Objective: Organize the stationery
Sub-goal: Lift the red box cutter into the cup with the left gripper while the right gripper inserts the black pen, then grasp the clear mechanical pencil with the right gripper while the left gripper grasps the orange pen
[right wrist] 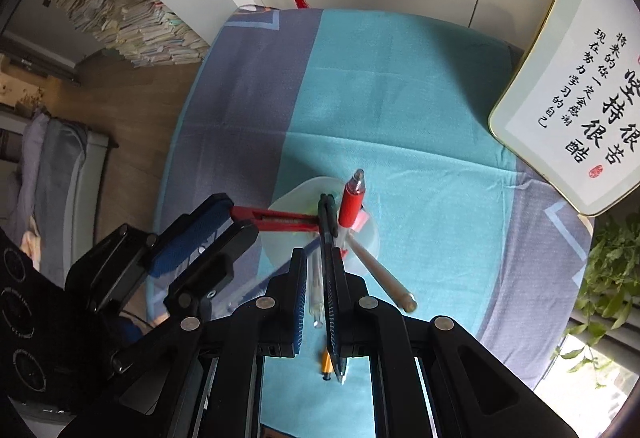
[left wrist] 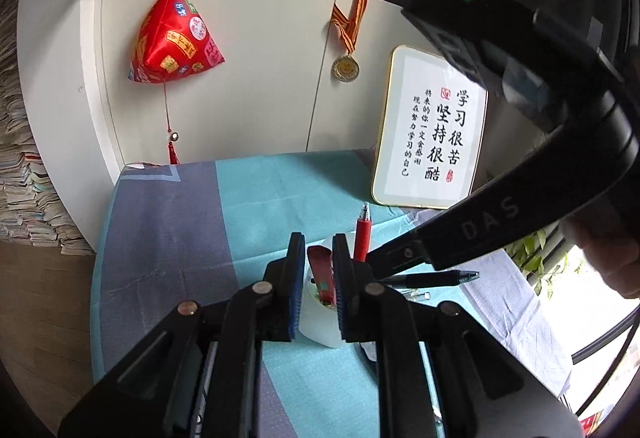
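Jaws first: on the left gripper (left wrist: 316,278) we find them set apart, with a red box cutter (left wrist: 322,280) standing in the gap; in the right wrist view that cutter (right wrist: 276,219) runs from the left gripper (right wrist: 224,226) into the cup, but we cannot tell whether the pads actually pinch it. Right gripper (right wrist: 320,290) jaws are part-open w/ a dark pen (right wrist: 330,278) lying against the right-hand pad; contact on the other side is not evident, so clamped or freed is not determinable.

Task item: translucent pen cup (right wrist: 320,222) stands on the tablecloth (right wrist: 400,98) approx. mid-table, nearer the front edge than the back. Inside it: a red pen (right wrist: 352,202) upright, tip up, plus the cutter's far end and the dark pen's upper end. A beige pencil-like stick (right wrist: 384,274) leans out over the cup's rim toward the right front. A clear pen (right wrist: 317,290) and an orange-tipped one (right wrist: 327,362) lie on the cloth just in front of the cup.

Step in hand, in our judgement: loading items into the cup; cutter and dark pen are both at the insertion stage.

Next move calls for: letting each item drop clear w/o tipping the light cup, then collecting the loose pens at the front edge.

Periphery: framed calligraphy plaque (right wrist: 572,90) at the back right corner.
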